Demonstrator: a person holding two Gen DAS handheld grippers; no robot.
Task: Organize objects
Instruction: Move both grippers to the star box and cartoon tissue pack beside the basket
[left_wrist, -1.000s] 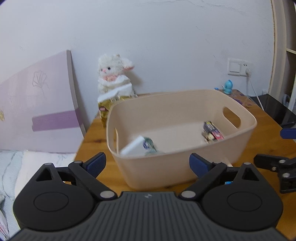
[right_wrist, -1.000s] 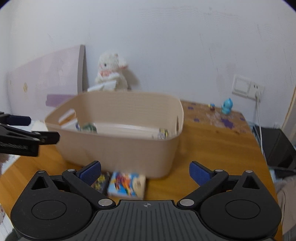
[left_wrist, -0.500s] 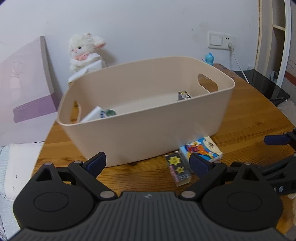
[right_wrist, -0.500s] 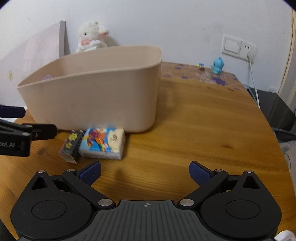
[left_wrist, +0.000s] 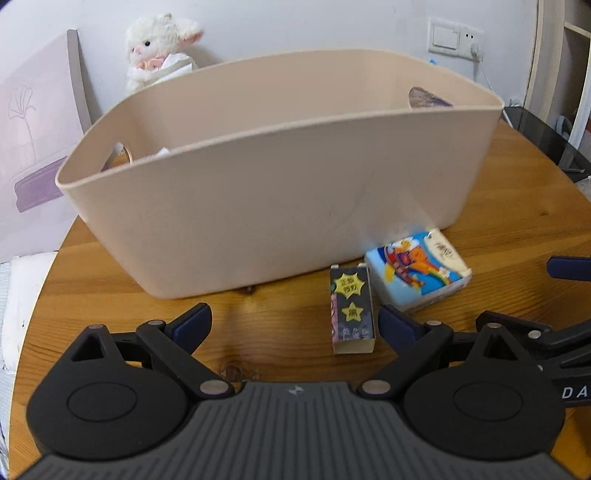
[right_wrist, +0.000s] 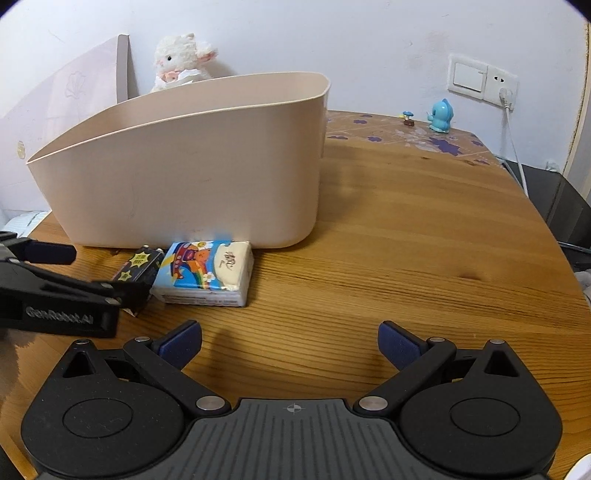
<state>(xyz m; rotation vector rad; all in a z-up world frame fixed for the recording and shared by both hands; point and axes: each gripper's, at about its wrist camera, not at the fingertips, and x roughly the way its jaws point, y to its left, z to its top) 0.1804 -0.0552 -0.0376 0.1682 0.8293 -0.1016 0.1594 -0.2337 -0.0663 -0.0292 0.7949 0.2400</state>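
Observation:
A beige plastic bin (left_wrist: 280, 206) stands on the wooden table (left_wrist: 258, 325); it also shows in the right wrist view (right_wrist: 184, 177). In front of it lie a small black box with yellow stars (left_wrist: 351, 310) and a colourful tissue pack (left_wrist: 417, 269), side by side. In the right wrist view the tissue pack (right_wrist: 207, 273) and the black box (right_wrist: 138, 267) sit to the left. My left gripper (left_wrist: 295, 325) is open and empty, low over the table, the black box just inside its right finger. My right gripper (right_wrist: 290, 345) is open and empty, right of the pack.
A white plush lamb (right_wrist: 181, 59) sits behind the bin by the wall. A purple board (left_wrist: 33, 140) leans at the left. A blue figurine (right_wrist: 439, 116) and a wall socket with cable (right_wrist: 484, 79) are at the back right. The table edge curves off on the right.
Both grippers have dropped lower and moved toward the table in front of the bin. The black box and tissue pack now appear closer in both views. The bin's inside is mostly out of sight.

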